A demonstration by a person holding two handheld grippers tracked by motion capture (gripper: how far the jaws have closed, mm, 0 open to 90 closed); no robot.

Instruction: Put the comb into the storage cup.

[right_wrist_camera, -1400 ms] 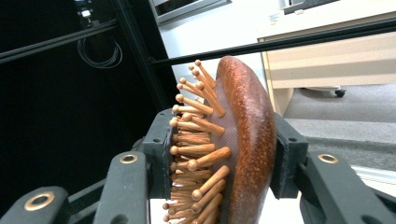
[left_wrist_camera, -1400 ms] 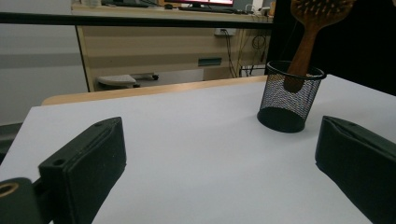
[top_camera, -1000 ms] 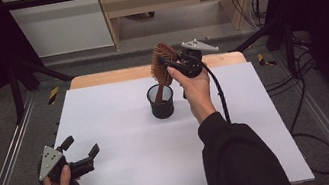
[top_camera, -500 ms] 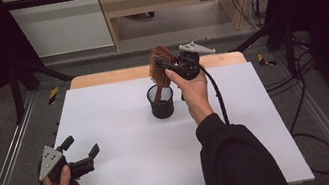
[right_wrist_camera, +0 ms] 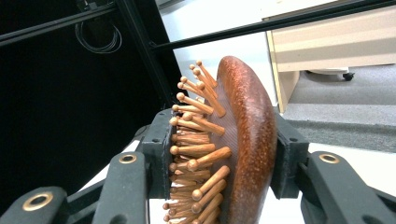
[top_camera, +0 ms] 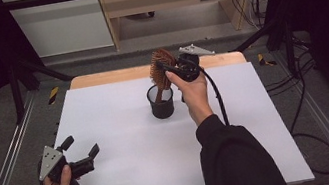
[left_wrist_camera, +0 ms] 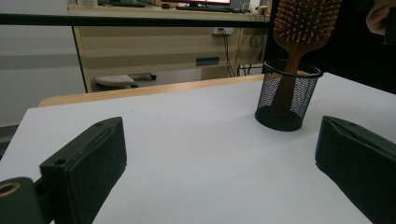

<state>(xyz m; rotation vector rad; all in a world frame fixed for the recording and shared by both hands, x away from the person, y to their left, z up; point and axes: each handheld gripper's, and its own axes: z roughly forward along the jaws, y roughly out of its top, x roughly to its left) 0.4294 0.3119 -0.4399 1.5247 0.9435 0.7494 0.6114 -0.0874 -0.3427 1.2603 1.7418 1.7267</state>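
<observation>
A wooden hairbrush (top_camera: pixel 161 67) stands with its handle down inside a black mesh cup (top_camera: pixel 161 101) at the back middle of the white table. My right gripper (top_camera: pixel 164 68) is shut on the hairbrush head; in the right gripper view the jaws press on the bristle side and the wooden back of the hairbrush (right_wrist_camera: pixel 240 144). My left gripper (top_camera: pixel 80 148) rests low over the table's front left, open, with nothing between its jaws. From the left gripper view the mesh cup (left_wrist_camera: pixel 288 100) and the hairbrush (left_wrist_camera: pixel 306 23) stand ahead to the right.
The white table top (top_camera: pixel 118 130) has a wooden strip (top_camera: pixel 99 78) along its far edge. Metal frame rails run along both sides. A cable (top_camera: pixel 216 96) trails from the right gripper over the forearm. Cabinets and cables lie on the floor behind.
The right gripper, with the hairbrush head in it, has shifted slightly to the left over the cup. The left gripper has not moved.
</observation>
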